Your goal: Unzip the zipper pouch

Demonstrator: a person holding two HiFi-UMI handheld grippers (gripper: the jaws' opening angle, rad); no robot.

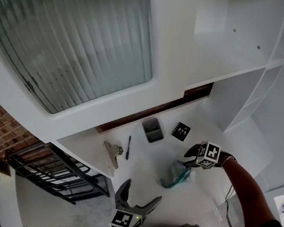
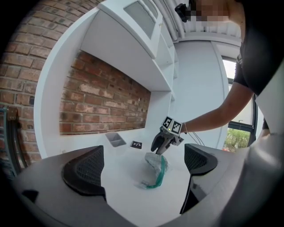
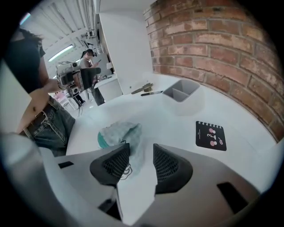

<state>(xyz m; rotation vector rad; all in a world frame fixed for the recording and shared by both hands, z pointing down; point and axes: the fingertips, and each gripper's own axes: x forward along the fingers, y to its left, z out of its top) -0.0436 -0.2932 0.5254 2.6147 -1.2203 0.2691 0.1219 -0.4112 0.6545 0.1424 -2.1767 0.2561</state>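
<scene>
A crumpled see-through zipper pouch (image 1: 174, 174) with a green zip lies on the white table (image 1: 154, 203). My right gripper (image 1: 188, 157) leans down over its far end. In the right gripper view the pouch (image 3: 119, 133) reaches up between the two narrowly parted jaws of the right gripper (image 3: 141, 164); a thin black cord lies by the left pad, and a gap still shows. My left gripper (image 1: 131, 201) hangs open near the table's front edge, a short way from the pouch (image 2: 156, 168), with nothing between its fingers. It looks straight at the right gripper (image 2: 157, 150).
A grey two-compartment tray (image 1: 152, 130) and a small black notebook (image 1: 180, 131) sit behind the pouch near the brick wall (image 3: 222, 53). A pen (image 1: 128, 147) and a metal clip (image 1: 113, 152) lie at the left. A black rack (image 1: 50, 170) stands beyond the table's left edge.
</scene>
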